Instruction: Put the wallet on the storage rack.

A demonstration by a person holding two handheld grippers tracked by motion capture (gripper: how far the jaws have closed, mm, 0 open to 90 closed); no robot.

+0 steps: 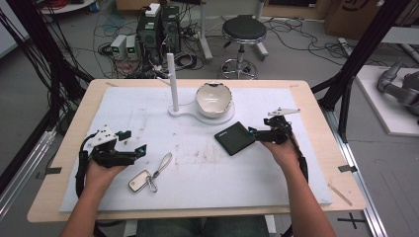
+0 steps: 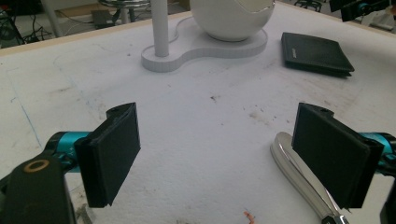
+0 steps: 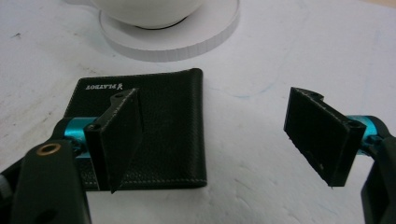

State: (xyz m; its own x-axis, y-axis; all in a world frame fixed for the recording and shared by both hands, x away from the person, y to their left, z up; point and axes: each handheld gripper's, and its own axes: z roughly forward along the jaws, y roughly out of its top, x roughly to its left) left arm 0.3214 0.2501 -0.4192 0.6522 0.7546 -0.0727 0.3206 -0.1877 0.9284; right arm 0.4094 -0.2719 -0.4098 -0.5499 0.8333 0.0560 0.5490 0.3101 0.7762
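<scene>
Left tool [image 1: 132, 141]: jaws held well apart, clamped on nothing, hovering low over the white mat [image 1: 148, 113] at the left of the tabletop.
Key fob [image 1: 140, 181]: lies flat just beside the left tool, toward the person; silver casing, a looped strap [image 1: 163, 163] clipped to it. It is judged light, hard and rather slippery; its polished edge is seen in the left gripper view beside one pad.
Stand [image 1: 174, 107]: white base with an upright post, set at the far middle of the mat.
Bowl [image 1: 214, 98]: white, seated on the stand's round end; judged fragile.
Wallet [image 1: 235, 138]: black, stitched leather, folded shut, lying flat right of centre, near the stand and apart from it; small pale lettering is seen at one corner.
Wallet handling: judged light, soft and flexible, not slippery; best taken by a free edge or corner so one pad can slide beneath.
Right tool [image 1: 253, 132]: jaws apart, nothing clamped; one pad [image 3: 119, 135] is over the wallet's face, the other beyond its edge.
</scene>
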